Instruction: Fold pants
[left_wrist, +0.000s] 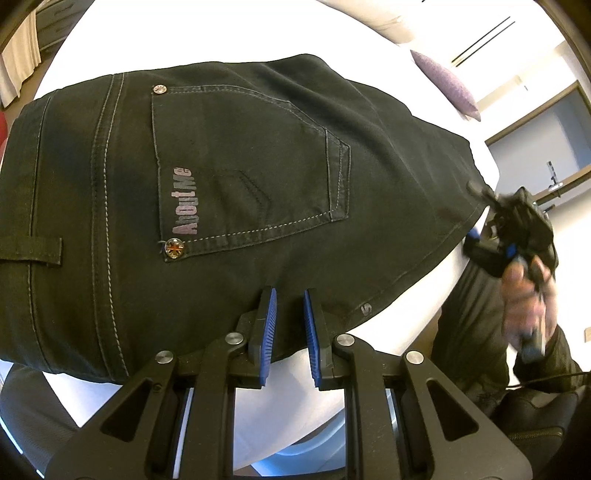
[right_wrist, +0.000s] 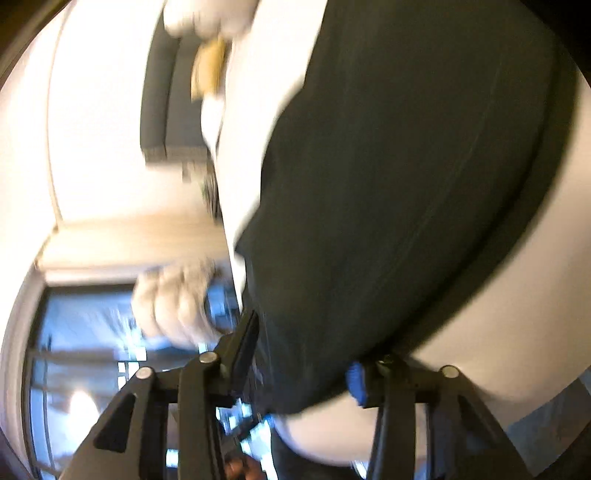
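**Desk:** Location of the pants (left_wrist: 240, 166)?

**Photographer:** Spread flat on a white bed (left_wrist: 406, 314), black, back pocket (left_wrist: 251, 177) facing up with a lettered label along its edge. Purple pillow (left_wrist: 447, 81) farther up the sheet.

**Desk:** And the left gripper (left_wrist: 290, 321)?

**Photographer:** Poised at the near edge of the cloth, below the pocket. Jaws nearly together, only a narrow gap between the blue pads, dark fabric showing through it. No fold visibly pinched.

**Desk:** Right gripper (right_wrist: 301, 362)?

**Photographer:** At the pants' far end, held in a hand (left_wrist: 528, 295) and badly blurred. Jaws about half open, a rounded corner of the cloth lying between them. One blue pad right at the fabric's rim, the other finger beside it. Too smeared to tell any contact; no clamp to be seen.
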